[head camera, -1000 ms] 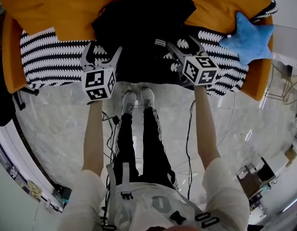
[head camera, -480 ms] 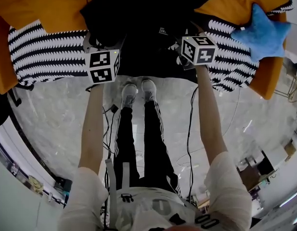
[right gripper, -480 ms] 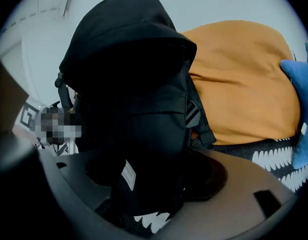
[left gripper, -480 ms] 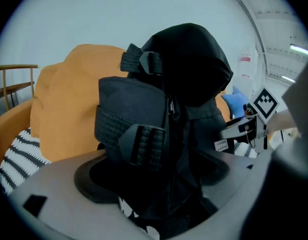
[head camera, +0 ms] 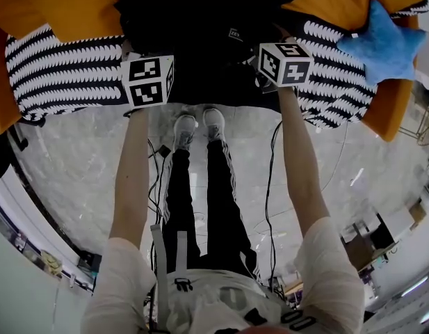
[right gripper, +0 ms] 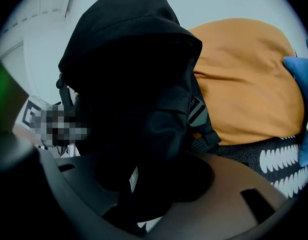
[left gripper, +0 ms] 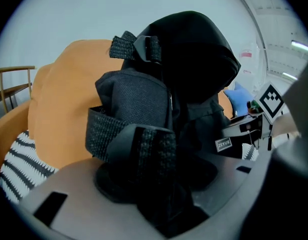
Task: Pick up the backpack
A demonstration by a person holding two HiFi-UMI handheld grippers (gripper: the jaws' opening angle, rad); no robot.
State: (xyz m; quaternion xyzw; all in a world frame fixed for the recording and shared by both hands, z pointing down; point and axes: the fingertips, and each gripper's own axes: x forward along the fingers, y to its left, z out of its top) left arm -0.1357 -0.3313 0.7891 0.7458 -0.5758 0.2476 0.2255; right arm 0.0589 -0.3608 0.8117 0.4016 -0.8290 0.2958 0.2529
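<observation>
I am pinching the backpack [head camera: 214, 19] at the sofa [head camera: 68, 12] front edge, with the left gripper [left gripper: 154, 184] and right gripper [right gripper: 144, 184] jaws just closing partway onto it.

Backpack [left gripper: 193, 69] — black woven cloth, matt. The upper shell reads smooth and the front pocket panel [left gripper: 136, 101] shows a coarser, grainy weave. Straps [left gripper: 101, 134]: rough ribbed webbing, dull finish. Buckle [right gripper: 196, 111]: grey plastic, smooth, faint sheen. Label [left gripper: 223, 144]: small flat tag, material not determinable. Cushion [left gripper: 64, 109]: orange cloth, matt, fine even surface with soft creases. Seat cover [head camera: 61, 75]: black-and-white patterned cloth, matt, looks knitted. Star toy [head camera: 381, 40]: blue plush, fuzzy nap. Floor [head camera: 82, 172] — pale veined stone-look slabs, polished, glossy with reflections. Chair frame [left gripper: 16, 69]: appears to be wood, smooth, light tone
</observation>
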